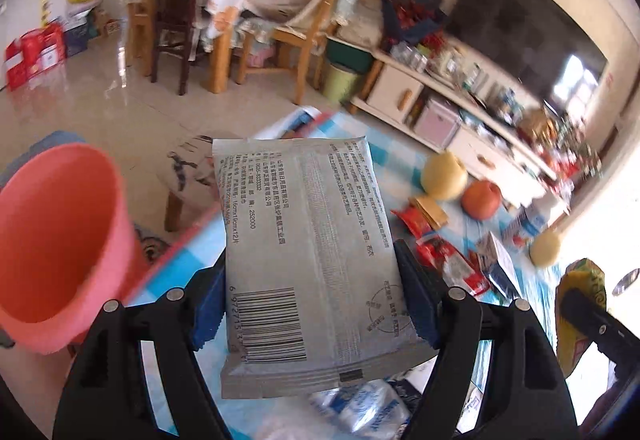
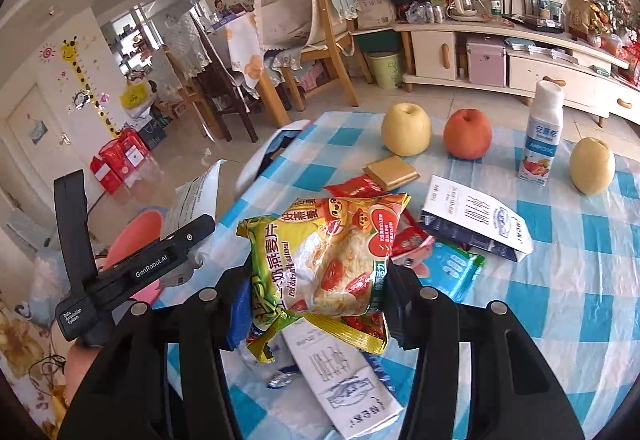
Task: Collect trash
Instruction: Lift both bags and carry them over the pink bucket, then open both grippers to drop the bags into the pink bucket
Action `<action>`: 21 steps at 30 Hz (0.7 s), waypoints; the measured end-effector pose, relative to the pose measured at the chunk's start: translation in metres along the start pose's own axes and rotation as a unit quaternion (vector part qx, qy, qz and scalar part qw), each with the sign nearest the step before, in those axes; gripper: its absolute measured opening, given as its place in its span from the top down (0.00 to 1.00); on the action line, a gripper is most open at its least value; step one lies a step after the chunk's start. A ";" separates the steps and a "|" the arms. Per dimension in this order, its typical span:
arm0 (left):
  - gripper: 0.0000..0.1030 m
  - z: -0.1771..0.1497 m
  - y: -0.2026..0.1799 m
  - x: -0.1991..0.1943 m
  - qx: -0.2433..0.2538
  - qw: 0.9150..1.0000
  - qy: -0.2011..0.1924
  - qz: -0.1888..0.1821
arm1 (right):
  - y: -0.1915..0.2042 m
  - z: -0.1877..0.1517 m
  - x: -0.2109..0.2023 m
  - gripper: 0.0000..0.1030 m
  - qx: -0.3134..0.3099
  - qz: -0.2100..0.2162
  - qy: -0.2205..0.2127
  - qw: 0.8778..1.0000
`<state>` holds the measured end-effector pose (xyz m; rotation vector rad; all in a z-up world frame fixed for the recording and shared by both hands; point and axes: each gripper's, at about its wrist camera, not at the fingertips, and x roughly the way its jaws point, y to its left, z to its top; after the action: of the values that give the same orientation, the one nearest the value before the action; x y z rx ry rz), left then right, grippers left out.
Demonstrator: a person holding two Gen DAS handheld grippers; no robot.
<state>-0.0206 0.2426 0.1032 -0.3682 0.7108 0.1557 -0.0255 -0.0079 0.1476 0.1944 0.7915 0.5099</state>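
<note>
Pink bin [image 1: 56, 248] sits off the worktop [image 2: 568, 304] edge, mouth open and unblocked. The worktop's near middle is crowded: red wrappers [image 2: 362, 185], white carton [image 2: 478, 217], blue pouch [image 2: 452, 268], another flat carton [image 2: 340, 372]. The far edge is lined by two pears [image 2: 406, 127], an apple [image 2: 467, 133] and an upright yogurt bottle [image 2: 541, 133]. Bare checked cloth lies at right.

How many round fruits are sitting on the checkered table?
3. A yellow pear at the far edge, a red apple right beside it, and another yellow pear past the milk bottle. The held packets might hide more.
</note>
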 end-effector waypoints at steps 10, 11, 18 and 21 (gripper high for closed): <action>0.26 0.045 0.104 -0.038 -0.102 0.986 -0.067 0.114 | 0.107 0.014 0.038 0.48 -0.040 0.065 0.012 0.997; 0.26 0.048 0.118 -0.039 -0.116 0.983 -0.068 0.123 | 0.121 0.015 0.047 0.48 -0.047 0.072 0.017 0.996; 0.26 0.059 0.199 -0.034 -0.194 0.968 -0.050 0.152 | 0.212 0.015 0.109 0.48 -0.090 0.112 0.052 0.988; 0.26 0.060 0.223 -0.030 -0.212 0.964 -0.044 0.156 | 0.244 0.015 0.135 0.48 -0.102 0.123 0.064 0.985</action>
<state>-0.0657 0.4710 0.1034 -0.6534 0.6418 0.6260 -0.0236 0.2711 0.1592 0.0710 0.8382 0.8398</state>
